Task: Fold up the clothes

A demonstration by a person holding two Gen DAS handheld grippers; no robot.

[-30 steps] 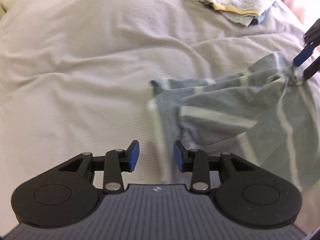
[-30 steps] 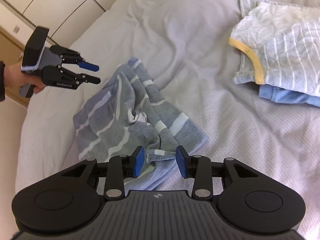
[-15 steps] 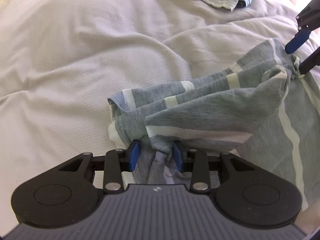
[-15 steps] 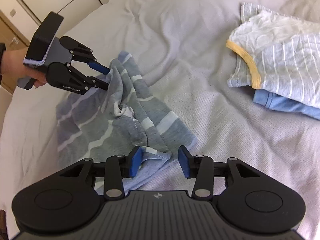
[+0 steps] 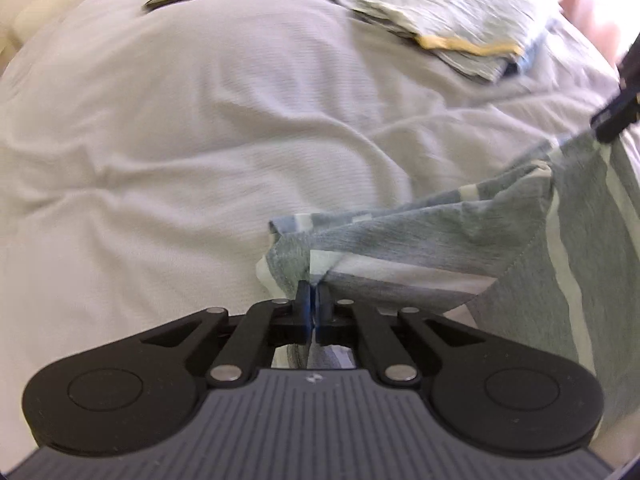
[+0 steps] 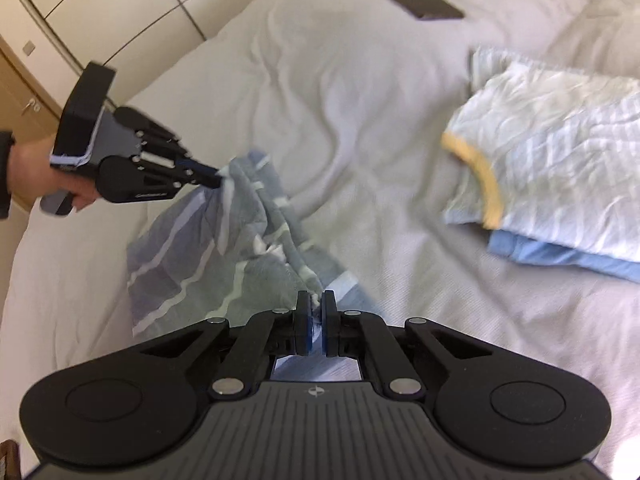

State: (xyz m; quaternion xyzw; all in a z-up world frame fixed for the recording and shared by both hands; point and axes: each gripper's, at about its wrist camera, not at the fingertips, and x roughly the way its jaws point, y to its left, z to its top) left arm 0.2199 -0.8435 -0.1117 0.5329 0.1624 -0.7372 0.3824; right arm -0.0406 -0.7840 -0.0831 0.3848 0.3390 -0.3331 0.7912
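A grey garment with white stripes lies crumpled on the white bed and is partly raised between both grippers. In the left wrist view my left gripper has its jaws closing tight on a bunched edge of the cloth, the pads pressing on it. The right wrist view shows that same left gripper, held by a hand, pinching the garment at its far corner. My right gripper has its jaws closing on the near edge, with cloth squeezed between the pads. Its dark fingertips show at the right edge of the left wrist view.
A folded pale striped shirt with a yellow collar rests on a blue garment to the right. A dark flat object lies farther back on the wrinkled bedsheet. Cupboard doors stand beyond the bed.
Both grippers went from open to closed on the grey striped garment. The left one moved in onto its edge, and the cloth now hangs stretched between the two.
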